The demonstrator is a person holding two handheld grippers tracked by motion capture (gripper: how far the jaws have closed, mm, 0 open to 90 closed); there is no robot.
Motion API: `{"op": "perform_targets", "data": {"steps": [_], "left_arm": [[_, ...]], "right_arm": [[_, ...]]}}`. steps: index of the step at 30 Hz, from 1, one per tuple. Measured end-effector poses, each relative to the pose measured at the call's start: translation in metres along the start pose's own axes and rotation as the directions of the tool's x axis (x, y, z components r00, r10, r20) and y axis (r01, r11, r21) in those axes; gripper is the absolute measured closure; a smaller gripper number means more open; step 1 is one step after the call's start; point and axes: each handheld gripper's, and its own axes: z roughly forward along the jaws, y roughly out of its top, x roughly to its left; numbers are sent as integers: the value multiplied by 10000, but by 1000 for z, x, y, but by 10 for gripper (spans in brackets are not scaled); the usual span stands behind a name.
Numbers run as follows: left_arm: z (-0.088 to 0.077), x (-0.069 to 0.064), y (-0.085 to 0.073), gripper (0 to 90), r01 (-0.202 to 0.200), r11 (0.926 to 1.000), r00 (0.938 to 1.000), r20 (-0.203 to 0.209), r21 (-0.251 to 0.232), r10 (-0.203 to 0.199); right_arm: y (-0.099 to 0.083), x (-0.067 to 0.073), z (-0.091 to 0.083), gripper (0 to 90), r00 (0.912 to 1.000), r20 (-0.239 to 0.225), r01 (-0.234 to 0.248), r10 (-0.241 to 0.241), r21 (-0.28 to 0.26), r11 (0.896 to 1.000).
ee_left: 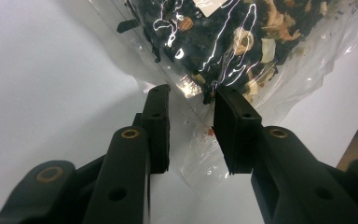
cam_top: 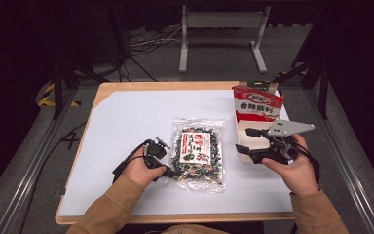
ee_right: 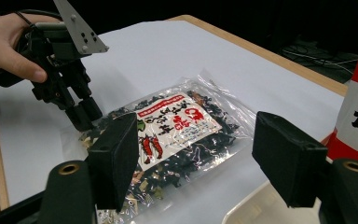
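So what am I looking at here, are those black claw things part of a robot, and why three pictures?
No robot: a person holds a hand-worked two-jaw tool in each hand. One picture looks down from above the table; the other two come from small cameras riding on each tool, looking along its black jaws. On the white table lies a clear bag of dried food; a red packet stands in a shallow tray. The left tool has its jaws astride the bag's clear corner, with a gap showing, so nothing is gripped yet. The right tool waits open near the tray.

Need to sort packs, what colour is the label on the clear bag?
White with red lettering, on the clear bag; right gripper view shows it best.
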Motion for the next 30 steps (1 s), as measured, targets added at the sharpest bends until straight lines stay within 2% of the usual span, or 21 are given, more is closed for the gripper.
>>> {"op": "perform_targets", "data": {"steps": [5, 6, 12, 13, 15, 16, 18, 19, 20, 23, 24, 26, 30], "left_arm": [[1, -2, -3, 715, -160, 9997, 9996, -216, -192, 156], [1, -2, -4, 749, -153, 9995, 9995, -264, -268, 146], [1, -2, -6, 808, -80, 9992, 9998, -196, -382, 73], [1, -2, -6, 817, -130, 9989, 9997, -225, -443, 120], [1, -3, -8, 842, -170, 9985, 9992, -372, -530, 150], [1, -3, -8, 849, -234, 9980, 9990, -407, -594, 210], [1, -3, -10, 855, -206, 9973, 9991, -372, -708, 180], [2, -2, -12, 856, -160, 9966, 9994, -335, -808, 133], [1, -1, -13, 858, -156, 9958, 9994, -315, -901, 128], [2, 0, -20, 860, -153, 9905, 9997, -215, -1363, 125], [3, -1, -21, 861, -148, 9888, 9997, -210, -1487, 119], [3, -2, -21, 861, -182, 9890, 9994, -331, -1465, 135], [3, -1, -22, 860, -137, 9879, 9996, -280, -1545, 95]], "right_arm": [[0, 1, 3, 316, 10000, -57, 17, -17, 29, 10000], [0, 1, 4, 316, 10000, -73, 29, -29, 38, 10000], [0, 0, 7, 318, 9999, -171, -6, 7, 104, 9999], [-1, 0, 8, 338, 9998, -176, -50, 52, 137, 9999], [-3, 0, 10, 390, 9985, -279, -465, 477, 407, 9981], [-5, 1, 12, 409, 9955, -309, -877, 895, 553, 9946], [-12, 3, 18, 413, 9802, -370, -1921, 1947, 626, 9794], [-14, 3, 19, 447, 9747, -375, -2177, 2203, 629, 9740], [-16, 4, 22, 457, 9640, -346, -2606, 2636, 735, 9626], [-18, 5, 27, 477, 9502, 38, -3096, 3116, 1253, 9426], [-18, 6, 29, 477, 9438, 152, -3287, 3301, 1465, 9330], [-21, 6, 35, 450, 9439, 359, -3293, 3283, 1808, 9268], [-24, 9, 46, 411, 9302, 571, -3664, 3625, 1992, 9089]]}}
